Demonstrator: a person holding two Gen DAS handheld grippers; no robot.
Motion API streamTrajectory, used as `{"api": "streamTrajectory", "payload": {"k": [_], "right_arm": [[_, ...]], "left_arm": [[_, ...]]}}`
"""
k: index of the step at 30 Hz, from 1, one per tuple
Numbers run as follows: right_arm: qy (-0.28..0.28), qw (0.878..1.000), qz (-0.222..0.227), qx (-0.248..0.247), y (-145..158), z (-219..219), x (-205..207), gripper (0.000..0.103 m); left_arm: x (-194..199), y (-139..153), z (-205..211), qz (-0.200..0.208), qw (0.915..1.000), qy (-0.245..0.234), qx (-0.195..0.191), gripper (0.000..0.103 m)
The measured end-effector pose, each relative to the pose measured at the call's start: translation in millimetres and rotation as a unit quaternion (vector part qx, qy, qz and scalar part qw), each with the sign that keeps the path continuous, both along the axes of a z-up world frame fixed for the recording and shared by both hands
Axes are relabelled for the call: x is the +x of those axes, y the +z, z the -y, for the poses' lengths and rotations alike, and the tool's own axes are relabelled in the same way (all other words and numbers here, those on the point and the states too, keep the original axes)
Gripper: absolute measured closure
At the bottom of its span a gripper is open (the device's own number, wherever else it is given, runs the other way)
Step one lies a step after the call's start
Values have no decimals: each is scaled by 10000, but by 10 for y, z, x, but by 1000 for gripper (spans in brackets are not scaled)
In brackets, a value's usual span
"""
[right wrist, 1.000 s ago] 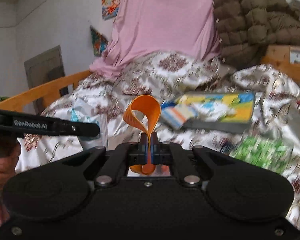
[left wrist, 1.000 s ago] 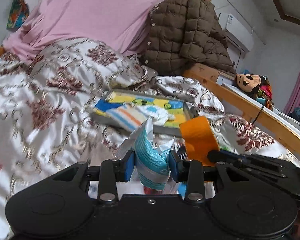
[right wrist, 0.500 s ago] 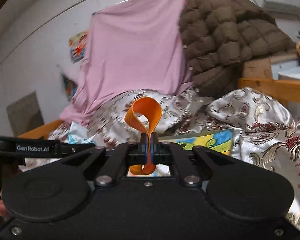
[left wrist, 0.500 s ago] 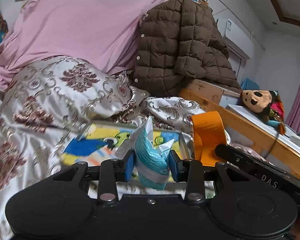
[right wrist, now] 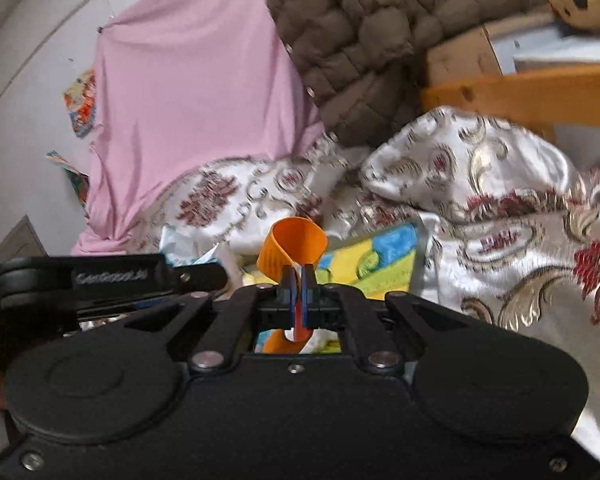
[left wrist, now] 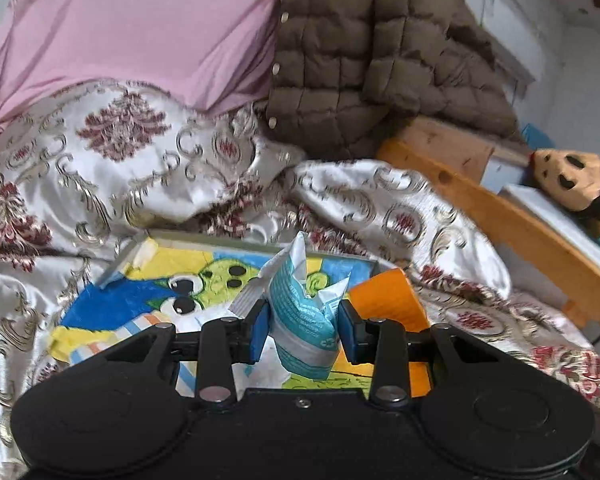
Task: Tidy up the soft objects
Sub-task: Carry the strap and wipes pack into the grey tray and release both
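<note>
Left wrist view: the left gripper (left wrist: 303, 330) pinches a light, crushable tissue packet (left wrist: 305, 320) at its middle; the right gripper (right wrist: 299, 286) is clamped on a floppy orange band (right wrist: 294, 246).

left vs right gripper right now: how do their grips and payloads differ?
1. The left gripper stands partly open around a bulky, crumpled blue-and-white packet; the right gripper is pinched fully shut on a thin orange strip.
2. The packet fills the gap between the left pads; the strip curls into a loop above the right gripper.

Shared: both hold something soft over the cartoon-printed tray on the bed.
</note>
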State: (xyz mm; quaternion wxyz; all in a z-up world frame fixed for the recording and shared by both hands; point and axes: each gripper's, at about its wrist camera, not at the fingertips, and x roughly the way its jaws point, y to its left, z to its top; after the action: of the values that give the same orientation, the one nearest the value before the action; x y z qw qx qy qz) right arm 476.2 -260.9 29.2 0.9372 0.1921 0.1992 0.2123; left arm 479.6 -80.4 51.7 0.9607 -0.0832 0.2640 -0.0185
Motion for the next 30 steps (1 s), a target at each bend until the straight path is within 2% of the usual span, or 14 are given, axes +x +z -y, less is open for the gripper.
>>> {"api": "streamTrajectory", "payload": {"k": [8,17,20,23,24,26,27,30], "right_arm": [[43,9984,-562,-49,-381,-5,362,103],[119,9968,-775,124,-407,152,444,103],[94,9969,-786,25,-351,167,393,102],[30,9970,-772,-45,-295,184,336,100],[30,9970,-765,-76,-276,189,320,98],[-17,9973,-725,-152,-233,201,279,93],[-30,9973,-715,-176,-218,213,271,87],[-32,9975,-701,-19,-151,296,218,81]], "left_arm": [[266,-273,136,-508,9986,83,129,64],[342,-473,201,-877,9954,251,278,62],[344,-493,209,-938,9944,350,351,57],[326,-495,201,-975,9935,454,372,46],[316,-493,195,-977,9933,491,377,41],[295,-489,187,-978,9931,517,386,39],[285,-486,190,-980,9929,534,415,35],[210,-462,186,-944,9926,595,482,21]]}}
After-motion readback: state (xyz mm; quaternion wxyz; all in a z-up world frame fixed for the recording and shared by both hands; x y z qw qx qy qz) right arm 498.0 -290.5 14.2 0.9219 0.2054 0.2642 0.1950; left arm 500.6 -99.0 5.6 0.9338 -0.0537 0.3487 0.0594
